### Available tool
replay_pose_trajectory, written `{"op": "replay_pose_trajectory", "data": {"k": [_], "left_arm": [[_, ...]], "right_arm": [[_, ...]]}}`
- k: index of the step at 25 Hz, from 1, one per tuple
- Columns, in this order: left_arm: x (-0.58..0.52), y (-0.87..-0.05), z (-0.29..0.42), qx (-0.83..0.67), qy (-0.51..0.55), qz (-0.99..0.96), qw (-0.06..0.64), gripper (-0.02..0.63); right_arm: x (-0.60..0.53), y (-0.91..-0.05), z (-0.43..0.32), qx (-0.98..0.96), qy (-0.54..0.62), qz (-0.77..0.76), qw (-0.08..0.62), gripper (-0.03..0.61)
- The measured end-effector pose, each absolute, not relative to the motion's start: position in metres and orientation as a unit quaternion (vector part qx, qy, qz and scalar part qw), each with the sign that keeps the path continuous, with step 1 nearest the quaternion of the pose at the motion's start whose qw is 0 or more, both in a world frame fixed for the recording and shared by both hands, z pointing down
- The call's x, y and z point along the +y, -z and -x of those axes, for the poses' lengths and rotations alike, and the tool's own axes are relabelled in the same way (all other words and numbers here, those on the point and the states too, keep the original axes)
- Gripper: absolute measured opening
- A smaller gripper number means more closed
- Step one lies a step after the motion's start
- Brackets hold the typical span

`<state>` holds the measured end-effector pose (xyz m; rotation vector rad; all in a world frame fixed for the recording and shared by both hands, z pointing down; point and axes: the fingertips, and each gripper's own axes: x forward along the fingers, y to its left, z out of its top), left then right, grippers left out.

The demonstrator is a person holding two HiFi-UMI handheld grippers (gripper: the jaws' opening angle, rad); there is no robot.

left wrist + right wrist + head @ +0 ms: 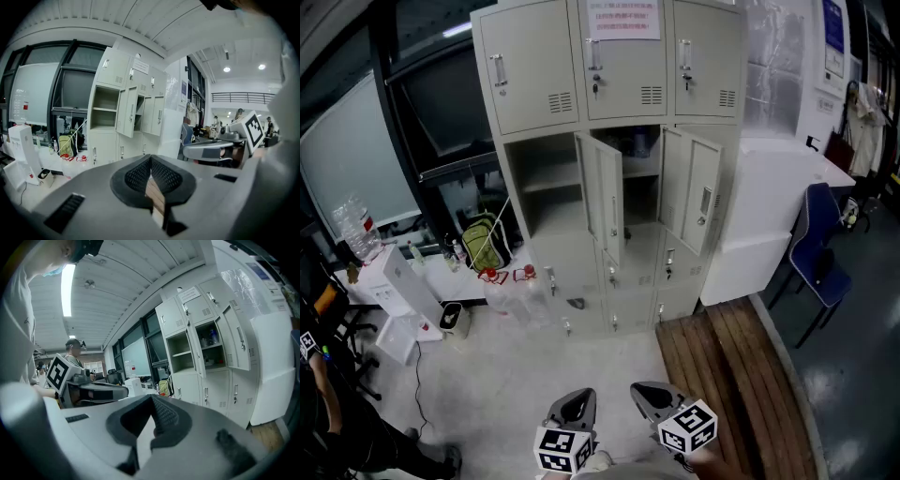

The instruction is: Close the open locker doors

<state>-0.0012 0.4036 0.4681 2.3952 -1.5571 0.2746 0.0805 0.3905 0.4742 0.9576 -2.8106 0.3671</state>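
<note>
A beige locker bank (609, 103) stands ahead, its top row closed. In the middle row the left compartment (546, 183) and the middle compartment (639, 178) are open. Two doors stick outward: one (602, 195) between those compartments and one (698, 202) at the right. The same open doors (127, 111) (236, 341) appear in both gripper views. My left gripper (574, 405) (150, 159) and right gripper (654, 396) (151, 399) hang low and side by side, well short of the lockers. Both are shut and hold nothing.
A wooden platform (722, 356) lies on the floor in front of the lockers' right side. Further right are a blue chair (820, 253) and a white cabinet (769, 216). A green bag (486, 244), bottles and a white unit (403, 281) crowd the left floor. A person's arm (321, 384) is at the left edge.
</note>
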Motion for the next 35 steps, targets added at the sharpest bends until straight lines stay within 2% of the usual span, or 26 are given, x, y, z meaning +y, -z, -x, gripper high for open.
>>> {"op": "replay_pose_trajectory", "data": {"k": [19,35], "left_arm": [[0.402,-0.466,0.044,-0.519,-0.102,-0.838,0.137,0.017],[0.390,-0.469,0.117,-0.511,-0.097,-0.843,0.134,0.017]], "right_arm": [[0.395,-0.478,-0.035,-0.932,-0.152,-0.317,0.086,0.028],[0.386,-0.475,0.031,-0.927,-0.158,-0.329,0.081,0.028]]}}
